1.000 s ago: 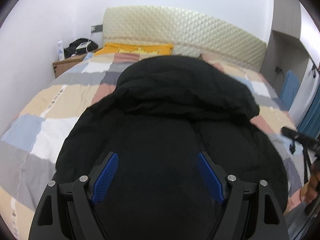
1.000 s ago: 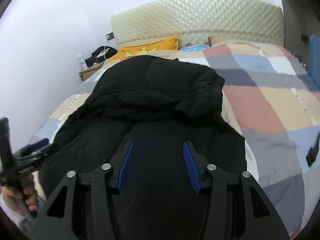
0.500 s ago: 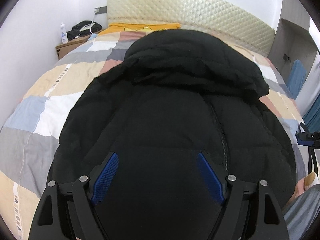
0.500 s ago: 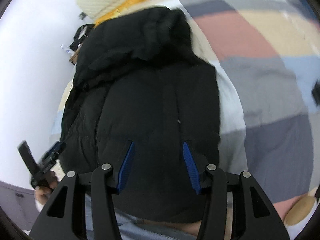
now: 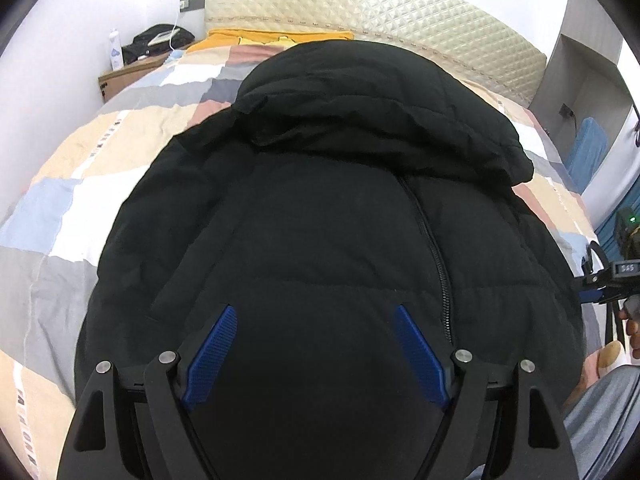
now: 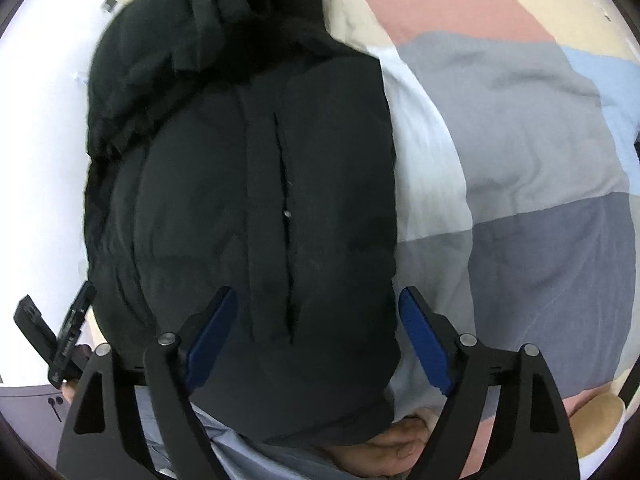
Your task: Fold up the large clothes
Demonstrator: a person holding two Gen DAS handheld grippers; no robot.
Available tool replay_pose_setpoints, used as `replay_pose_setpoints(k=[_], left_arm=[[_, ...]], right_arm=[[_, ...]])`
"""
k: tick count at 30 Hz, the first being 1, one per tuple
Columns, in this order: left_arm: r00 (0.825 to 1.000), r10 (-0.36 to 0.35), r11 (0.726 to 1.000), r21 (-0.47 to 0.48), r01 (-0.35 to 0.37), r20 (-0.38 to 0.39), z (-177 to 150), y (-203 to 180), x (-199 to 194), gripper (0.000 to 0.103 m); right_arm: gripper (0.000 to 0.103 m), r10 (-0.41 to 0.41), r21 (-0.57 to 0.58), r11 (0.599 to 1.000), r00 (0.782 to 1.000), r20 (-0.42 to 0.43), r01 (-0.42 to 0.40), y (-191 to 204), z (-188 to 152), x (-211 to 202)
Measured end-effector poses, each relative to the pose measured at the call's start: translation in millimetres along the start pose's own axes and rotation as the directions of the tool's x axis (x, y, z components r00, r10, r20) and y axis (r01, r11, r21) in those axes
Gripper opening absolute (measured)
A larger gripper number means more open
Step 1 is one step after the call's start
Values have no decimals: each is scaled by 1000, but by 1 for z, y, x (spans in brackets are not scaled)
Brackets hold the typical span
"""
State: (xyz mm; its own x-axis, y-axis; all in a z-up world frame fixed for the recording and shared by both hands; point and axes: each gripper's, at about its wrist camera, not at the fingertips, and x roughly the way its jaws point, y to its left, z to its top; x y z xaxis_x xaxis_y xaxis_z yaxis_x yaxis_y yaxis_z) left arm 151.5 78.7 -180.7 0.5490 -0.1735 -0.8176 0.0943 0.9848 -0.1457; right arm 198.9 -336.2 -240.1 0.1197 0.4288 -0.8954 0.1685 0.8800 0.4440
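Blue pads of the left gripper (image 5: pixel 312 354) are held wide apart with nothing pinched, over the lower front of the black jacket (image 5: pixel 320 216); the right gripper (image 6: pixel 316 340) is seen with jaws opening, hem edge between them but not clamped. The jacket is laid zipped, hood toward the headboard (image 5: pixel 360 12), on the patchwork quilt (image 6: pixel 520 140). Puffy, slippery fabric could be grabbed too thin or together with the quilt, so the fold may slip or drag bedding.
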Motion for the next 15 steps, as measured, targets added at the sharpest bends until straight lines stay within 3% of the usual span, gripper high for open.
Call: replay_pose_setpoints(k=[5,8,11,15], left_arm=[[1000,-18,1000,-15,18,-6,0,3,0,81],[999,-32,999,-21,31,-12,0,3,0,81],[999,-33,999,-22,32,-15,0,2,2,81],[999,-44,999,-31,43,-29,0,4,4,81]], right_arm=[[86,-49,-82,996,997,-68,43,-5,6,18],[88,11,-56,998,993,-117,-17,-15,6,31],[103,-1,-98,995,992,-130,-12,-14,8,38],[103,68,-107,990,982,-179,-88,-12,9,52]])
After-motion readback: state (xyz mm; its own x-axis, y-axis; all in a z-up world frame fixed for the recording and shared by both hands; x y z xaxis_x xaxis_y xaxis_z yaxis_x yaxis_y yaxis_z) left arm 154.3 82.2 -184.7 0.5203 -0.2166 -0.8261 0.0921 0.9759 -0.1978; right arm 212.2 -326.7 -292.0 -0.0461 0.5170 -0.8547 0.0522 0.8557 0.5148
